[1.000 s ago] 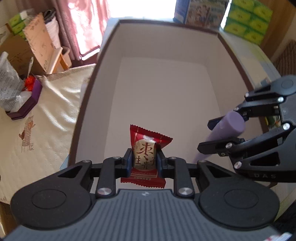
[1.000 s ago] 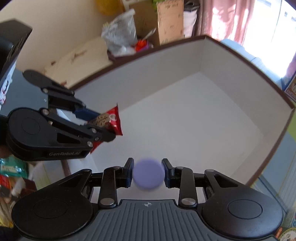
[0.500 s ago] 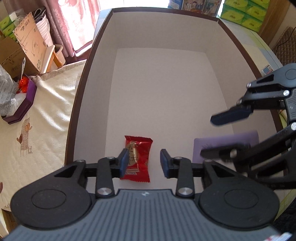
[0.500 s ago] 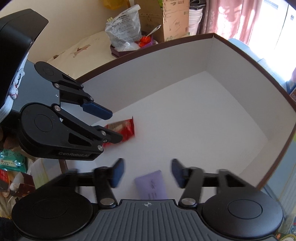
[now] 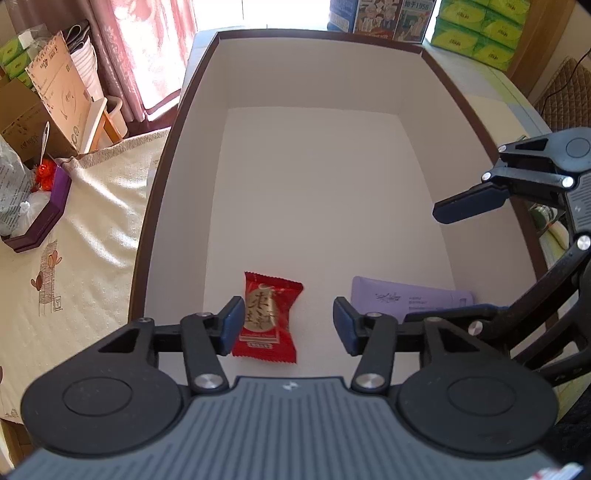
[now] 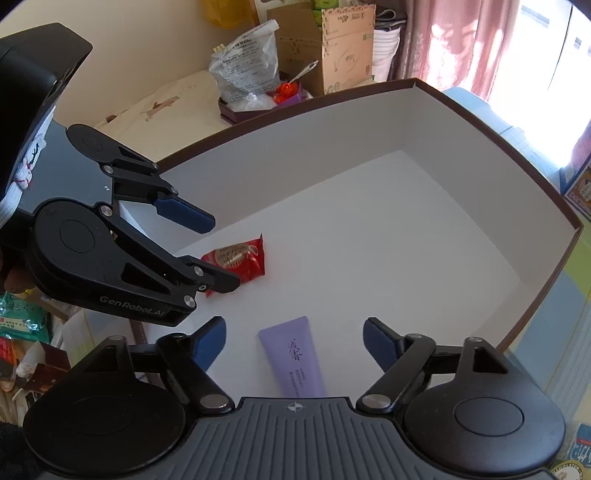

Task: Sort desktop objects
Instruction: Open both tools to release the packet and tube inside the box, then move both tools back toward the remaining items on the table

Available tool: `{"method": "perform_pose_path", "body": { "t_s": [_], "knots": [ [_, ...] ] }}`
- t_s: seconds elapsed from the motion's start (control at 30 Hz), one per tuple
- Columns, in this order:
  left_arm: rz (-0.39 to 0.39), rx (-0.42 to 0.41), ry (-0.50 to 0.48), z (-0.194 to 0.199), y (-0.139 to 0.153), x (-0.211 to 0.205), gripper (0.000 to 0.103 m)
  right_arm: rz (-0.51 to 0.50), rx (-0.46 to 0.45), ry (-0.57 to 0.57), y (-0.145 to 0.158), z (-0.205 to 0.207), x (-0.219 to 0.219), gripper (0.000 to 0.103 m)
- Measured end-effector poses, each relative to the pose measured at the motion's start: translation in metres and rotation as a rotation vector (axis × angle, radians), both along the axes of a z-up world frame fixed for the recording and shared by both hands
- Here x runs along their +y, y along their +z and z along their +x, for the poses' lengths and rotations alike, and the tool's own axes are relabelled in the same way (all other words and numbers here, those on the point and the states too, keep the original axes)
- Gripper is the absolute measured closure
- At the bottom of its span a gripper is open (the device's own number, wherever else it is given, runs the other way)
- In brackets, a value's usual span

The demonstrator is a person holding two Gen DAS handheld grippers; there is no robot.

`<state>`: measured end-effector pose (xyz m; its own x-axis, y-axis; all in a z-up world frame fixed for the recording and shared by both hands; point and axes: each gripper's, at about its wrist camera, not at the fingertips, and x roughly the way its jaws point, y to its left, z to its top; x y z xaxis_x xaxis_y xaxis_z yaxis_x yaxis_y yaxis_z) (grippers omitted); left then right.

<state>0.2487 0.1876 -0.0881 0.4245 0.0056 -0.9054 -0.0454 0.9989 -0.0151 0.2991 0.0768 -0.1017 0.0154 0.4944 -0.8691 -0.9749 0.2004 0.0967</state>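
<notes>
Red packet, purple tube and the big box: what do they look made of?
Red packet: glossy plastic or foil film, with crimped ends and sheen. Purple tube: soft matte plastic, going by its flat sealed end. Box: likely cardboard, with thin straight walls, a matte white inside and a brown rim.

Green tissue packs (image 5: 476, 33) stand beyond pink curtains (image 5: 147, 55); cardboard cartons (image 6: 325, 44) crowd a cream cloth (image 5: 74, 258).

Red packet (image 5: 266, 317), lilac tube (image 6: 295, 358)

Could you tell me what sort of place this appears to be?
Probably a lived-in home room: pink curtains at a sunny window, an embroidered cream cloth beside the sorting box, and stacked green tissue packs.
</notes>
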Motion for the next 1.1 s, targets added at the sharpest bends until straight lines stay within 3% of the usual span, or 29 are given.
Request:
{"method": "perform_pose_path", "body": {
  "t_s": [0.57, 0.8, 1.1],
  "knots": [
    [0.042, -0.049, 0.031, -0.02, 0.026, -0.014, 0.047, 0.076, -0.032, -0.053, 0.028, -0.011, -0.027, 0.01],
    [0.069, -0.122, 0.069, -0.04, 0.052, -0.029, 0.04, 0.169, -0.031, -0.11, 0.052, -0.023, -0.067, 0.004],
    [0.052, -0.194, 0.093, -0.066, 0.074, -0.065, 0.04, 0.238, -0.028, -0.208, 0.077, -0.03, -0.133, 0.002]
  ]
}}
